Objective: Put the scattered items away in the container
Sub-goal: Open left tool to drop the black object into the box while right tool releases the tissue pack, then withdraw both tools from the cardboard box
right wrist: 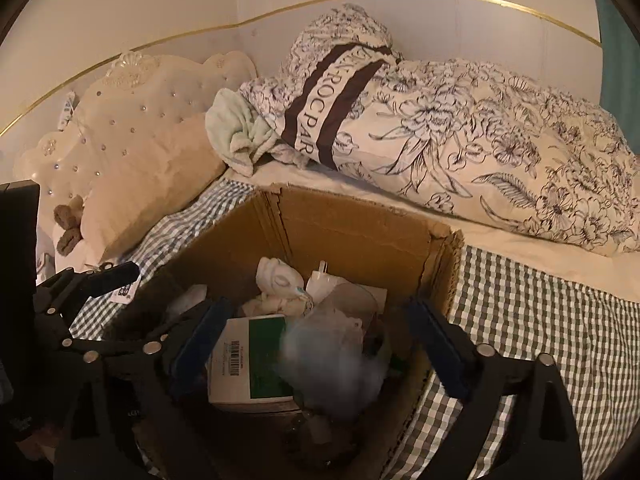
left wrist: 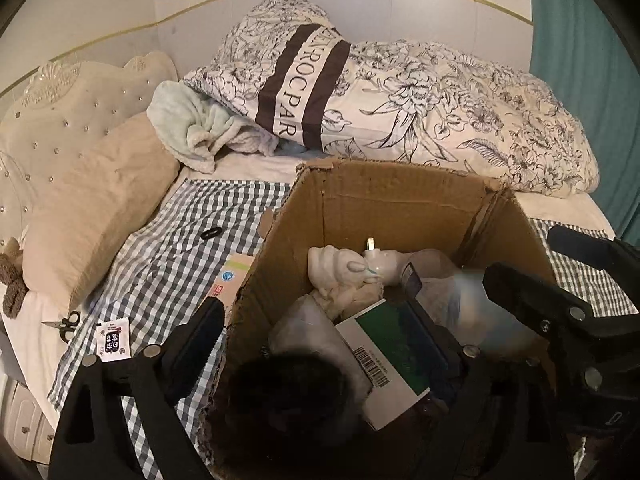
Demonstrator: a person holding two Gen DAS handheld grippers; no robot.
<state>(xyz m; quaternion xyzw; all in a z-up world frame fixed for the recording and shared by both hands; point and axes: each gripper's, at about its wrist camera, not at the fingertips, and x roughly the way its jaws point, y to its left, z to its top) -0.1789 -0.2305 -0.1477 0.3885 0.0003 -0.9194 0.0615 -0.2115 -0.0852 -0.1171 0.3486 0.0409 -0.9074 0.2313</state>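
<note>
An open cardboard box (left wrist: 384,196) (right wrist: 352,228) stands on the checked bedspread (left wrist: 168,260). Inside lie a green and white carton (left wrist: 392,356) (right wrist: 256,360), a white figurine (left wrist: 340,272) (right wrist: 280,280), a white plug (left wrist: 380,260) (right wrist: 324,280) and a blurred pale item (right wrist: 332,364). My left gripper (left wrist: 320,320) is open, straddling the box's left wall, empty. My right gripper (right wrist: 316,340) is open above the box, with the blurred item between its fingers. On the spread outside lie a sachet (left wrist: 113,338), scissors (left wrist: 64,324), a black hair clip (left wrist: 210,234) and a flat packet (left wrist: 234,276).
A floral duvet (left wrist: 440,104) and a mint towel (left wrist: 192,124) lie behind the box. A beige pillow (left wrist: 100,208) and tufted headboard (left wrist: 72,108) are at the left. A teal curtain (left wrist: 592,80) hangs at the right.
</note>
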